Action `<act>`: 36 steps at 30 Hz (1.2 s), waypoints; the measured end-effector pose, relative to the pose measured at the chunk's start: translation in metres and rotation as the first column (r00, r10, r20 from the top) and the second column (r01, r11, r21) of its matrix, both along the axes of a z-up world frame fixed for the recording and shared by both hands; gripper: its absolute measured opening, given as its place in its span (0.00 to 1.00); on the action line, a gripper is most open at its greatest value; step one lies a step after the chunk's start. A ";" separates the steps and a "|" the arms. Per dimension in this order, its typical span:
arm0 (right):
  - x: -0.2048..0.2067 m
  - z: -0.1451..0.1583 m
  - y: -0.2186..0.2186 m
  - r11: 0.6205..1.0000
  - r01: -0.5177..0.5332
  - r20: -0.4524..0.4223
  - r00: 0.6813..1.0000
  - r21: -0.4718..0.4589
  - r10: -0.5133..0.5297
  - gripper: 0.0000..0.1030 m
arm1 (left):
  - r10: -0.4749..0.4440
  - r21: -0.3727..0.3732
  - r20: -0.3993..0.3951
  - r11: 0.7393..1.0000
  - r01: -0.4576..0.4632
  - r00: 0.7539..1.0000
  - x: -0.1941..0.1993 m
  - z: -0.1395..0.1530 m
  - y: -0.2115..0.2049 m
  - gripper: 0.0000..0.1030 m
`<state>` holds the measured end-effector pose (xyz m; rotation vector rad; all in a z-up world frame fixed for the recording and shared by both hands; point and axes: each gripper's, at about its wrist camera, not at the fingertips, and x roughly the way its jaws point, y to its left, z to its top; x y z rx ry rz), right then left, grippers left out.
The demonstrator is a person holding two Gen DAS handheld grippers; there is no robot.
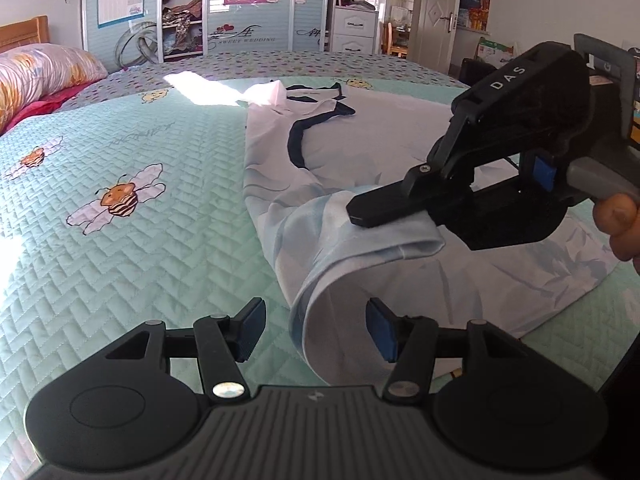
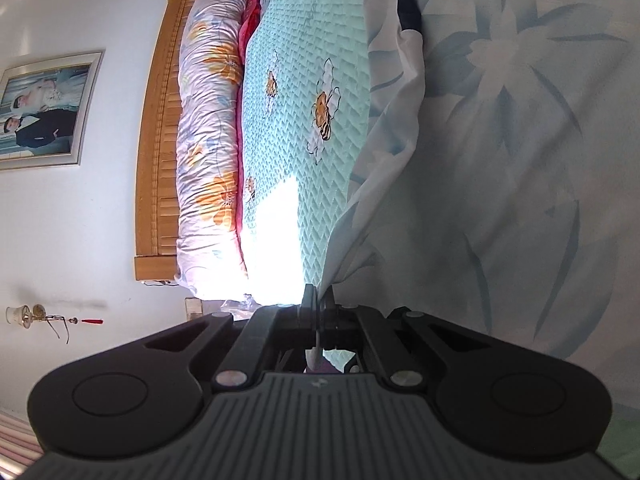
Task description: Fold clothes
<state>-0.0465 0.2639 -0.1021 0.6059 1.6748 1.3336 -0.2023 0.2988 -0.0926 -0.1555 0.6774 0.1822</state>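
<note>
A: Where is the shirt [image 1: 360, 136] now?

B: It lies on the bed [image 1: 140, 240], near its right edge as my left camera looks at it, collar toward the far side. The near side of it is lifted and curls over in a loop above the quilt.

A: And my two tools?

B: The right tool [image 1: 362, 210] has its fingers pressed together on the raised edge of the cloth; in the right wrist view the fabric comes out from between the closed pads. The left tool [image 1: 316, 330] stands wide open, holding nothing, and the loop of cloth hangs just between its fingers.

A: How do I do this fold well?

B: I judge one side is being carried over the body. I would keep the right tool low and pull evenly, so the crease stays straight. If the left tool closes, it should take the folded edge, not one layer. Loose cloth can slip and wrinkle.
</note>
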 end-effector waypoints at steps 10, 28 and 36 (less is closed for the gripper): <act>0.017 0.002 -0.009 1.000 -0.028 0.014 1.000 0.011 0.027 0.00 | -0.016 -0.392 0.130 0.918 0.066 0.991 -0.014 -0.008 0.039 0.27; 0.014 -0.015 -0.015 0.997 -0.041 0.107 0.993 -0.072 0.048 0.04 | 0.106 -0.227 -0.001 0.968 -0.103 0.994 -0.038 -0.004 0.022 0.01; -0.001 -0.042 -0.031 0.992 0.006 0.052 0.999 -0.122 0.000 0.55 | 0.081 -0.176 -0.042 0.980 -0.087 0.996 -0.034 -0.011 0.013 0.01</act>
